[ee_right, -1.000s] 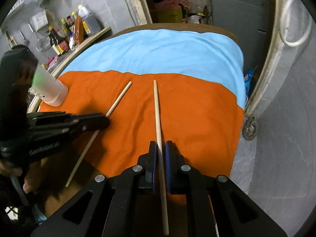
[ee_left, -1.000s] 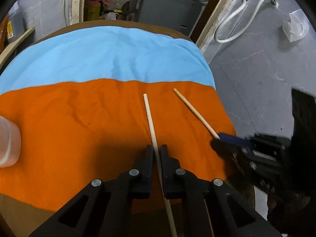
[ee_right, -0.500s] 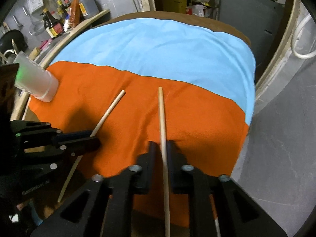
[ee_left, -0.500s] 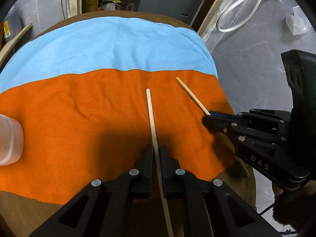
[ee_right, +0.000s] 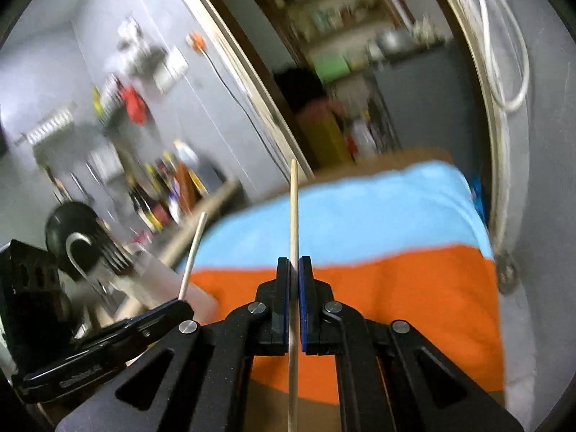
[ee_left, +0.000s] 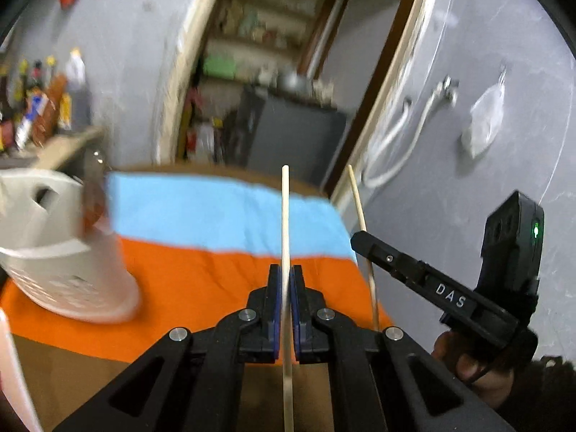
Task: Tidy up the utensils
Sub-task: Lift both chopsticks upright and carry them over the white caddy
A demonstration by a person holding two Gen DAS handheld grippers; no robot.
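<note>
Two chopsticks in play. The left chopstick is pinched between my left gripper pads, jaws squeezed right down on it, tip sticking up and forward, clear of the cloth. Same deal on the other side: the right chopstick is clamped in my right gripper, jaws tight on the wood, angled up over the orange cloth and the blue cloth beyond it. Both sticks are in the air, touching nothing but my pads.

So I'd say the pickup is done and I'm in the carry step. The white utensil holder sits on the orange cloth off to my left, upright with its open top facing up, near the left stick but not under it yet. There's at least a fork standing in it, though that view is blurry.

Next move as I see it: swing each stick over the holder's mouth, tip it more upright so the end points down into the opening, then let go. Left one is closer, so probably that first. The main worry is the two sticks or grippers bumping each other, or a stick clipping the rim and knocking the holder over.
</note>
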